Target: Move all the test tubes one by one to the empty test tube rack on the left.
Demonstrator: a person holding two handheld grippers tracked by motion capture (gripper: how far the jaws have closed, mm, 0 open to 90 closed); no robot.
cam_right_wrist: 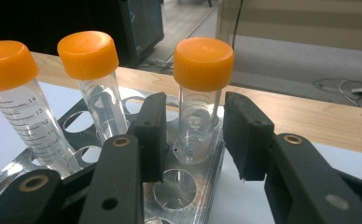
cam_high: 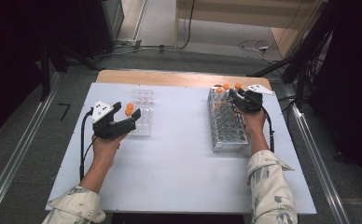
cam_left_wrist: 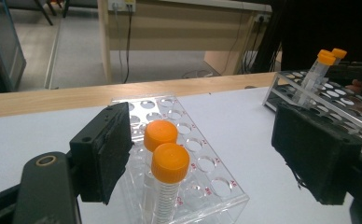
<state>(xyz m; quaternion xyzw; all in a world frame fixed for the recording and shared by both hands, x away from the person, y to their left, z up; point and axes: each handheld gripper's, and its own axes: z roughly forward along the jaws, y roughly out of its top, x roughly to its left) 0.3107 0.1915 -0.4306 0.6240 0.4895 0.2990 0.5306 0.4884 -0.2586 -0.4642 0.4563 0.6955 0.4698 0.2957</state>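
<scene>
One desk: white, carrying both racks; keep the forearms low over it for a steady hand.
Metal rack: at 2 o'clock on the desk; lift straight up so it stays put.
Clear rack: at 10 o'clock, many wells free.
Left claw: open wide, waiting around two capped tubes in the clear rack.
Right claw: open, pads close on either side of the corner tube, not pressing as far as I can see.
Corner tube: upright in the metal rack's far row; squeeze below the cap, centred, clear of two neighbour tubes at 9 o'clock.
Orange cap: leave it untouched.
</scene>
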